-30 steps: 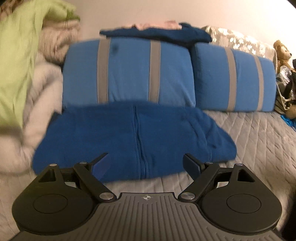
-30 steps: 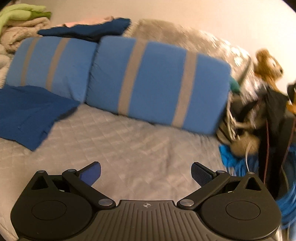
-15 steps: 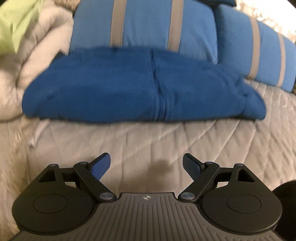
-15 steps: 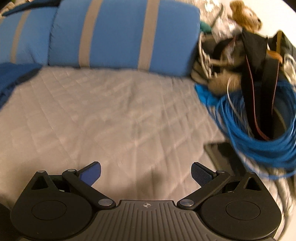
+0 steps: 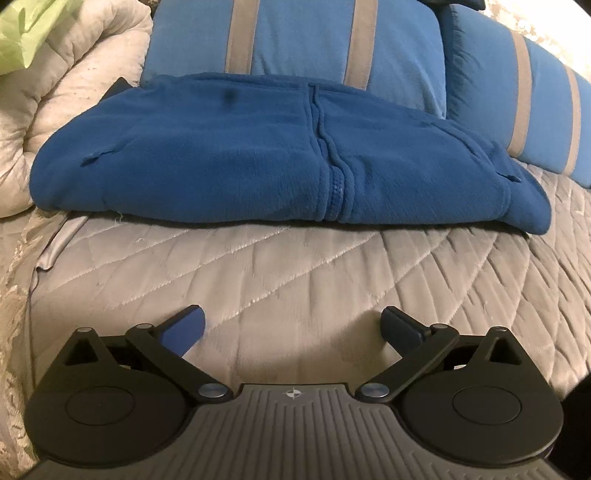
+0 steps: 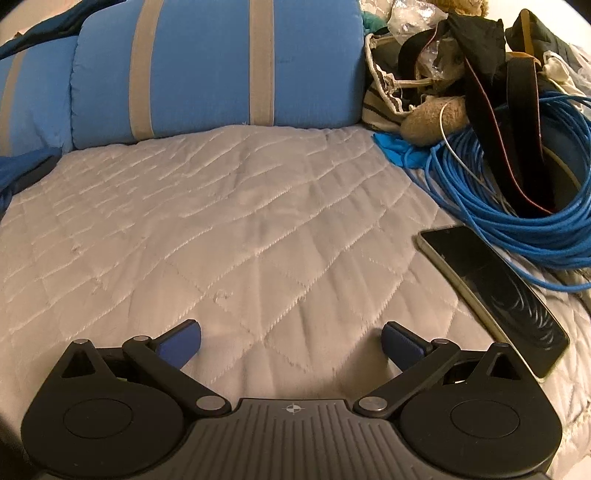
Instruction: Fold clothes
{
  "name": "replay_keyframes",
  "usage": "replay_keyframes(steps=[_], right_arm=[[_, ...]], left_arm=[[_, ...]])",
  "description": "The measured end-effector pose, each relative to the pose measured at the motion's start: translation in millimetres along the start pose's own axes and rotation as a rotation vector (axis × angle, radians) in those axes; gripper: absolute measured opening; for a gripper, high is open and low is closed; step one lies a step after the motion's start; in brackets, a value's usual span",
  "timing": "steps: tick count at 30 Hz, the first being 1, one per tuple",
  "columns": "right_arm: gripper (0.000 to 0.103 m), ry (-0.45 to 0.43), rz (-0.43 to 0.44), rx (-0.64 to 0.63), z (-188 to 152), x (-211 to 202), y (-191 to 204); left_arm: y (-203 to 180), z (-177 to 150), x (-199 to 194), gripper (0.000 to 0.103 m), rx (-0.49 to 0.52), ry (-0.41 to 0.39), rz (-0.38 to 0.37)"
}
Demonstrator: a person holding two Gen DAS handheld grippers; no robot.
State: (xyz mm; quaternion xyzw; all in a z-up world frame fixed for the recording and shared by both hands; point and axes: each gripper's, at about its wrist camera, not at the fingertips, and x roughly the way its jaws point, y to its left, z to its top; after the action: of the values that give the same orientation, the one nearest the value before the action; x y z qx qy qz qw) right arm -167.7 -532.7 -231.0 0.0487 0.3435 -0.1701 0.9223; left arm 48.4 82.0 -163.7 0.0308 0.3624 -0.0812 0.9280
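Observation:
A dark blue fleece jacket [image 5: 258, 155] lies folded on the grey quilted bed cover [image 5: 295, 280], its zip running down the middle, its back edge against a striped blue pillow [image 5: 295, 37]. My left gripper [image 5: 293, 326] is open and empty, low over the quilt, a short way in front of the jacket's near edge. My right gripper [image 6: 291, 338] is open and empty over bare quilt [image 6: 221, 229]. Only a corner of the jacket [image 6: 14, 170] shows at the far left of the right wrist view.
A cream blanket roll [image 5: 48, 110] and green cloth [image 5: 26, 29] lie left of the jacket. In the right wrist view a phone [image 6: 491, 291] lies just right of the gripper, beside a coil of blue cable [image 6: 517, 221], bags and straps [image 6: 480, 74]. A striped pillow [image 6: 214, 70] stands behind.
Both grippers have dropped lower and pulled back towards the quilt, tilting downward. The jacket now sits farther from the left gripper. The phone has come into the right view.

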Motion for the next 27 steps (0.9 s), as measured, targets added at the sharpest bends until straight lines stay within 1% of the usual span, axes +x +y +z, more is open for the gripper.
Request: replay_keyframes(steps=[4,9,16,21,25,27], right_arm=[[0.103,-0.011,0.002,-0.006,10,11,1],[0.103,-0.032,-0.003,0.017,22,23,2],[0.103,-0.024,-0.010,0.035,46,49,5],[0.103,-0.029,0.003,0.063,56,66,1],[0.103,-0.016,-0.040,0.034,64,82,5],[0.103,-0.028,-0.038,0.027,66,88,5]], left_arm=[[1,12,13,0.103,0.002,0.014,0.011],[-2,24,27,0.103,0.012,0.013,0.025],[-9,43,45,0.103,0.025,0.043,0.050],[-15,48,54,0.103,0.041,0.020,0.060],[-17,57,65,0.103,0.037,0.007,0.050],[-16,58,67,0.103,0.037,-0.007,0.037]])
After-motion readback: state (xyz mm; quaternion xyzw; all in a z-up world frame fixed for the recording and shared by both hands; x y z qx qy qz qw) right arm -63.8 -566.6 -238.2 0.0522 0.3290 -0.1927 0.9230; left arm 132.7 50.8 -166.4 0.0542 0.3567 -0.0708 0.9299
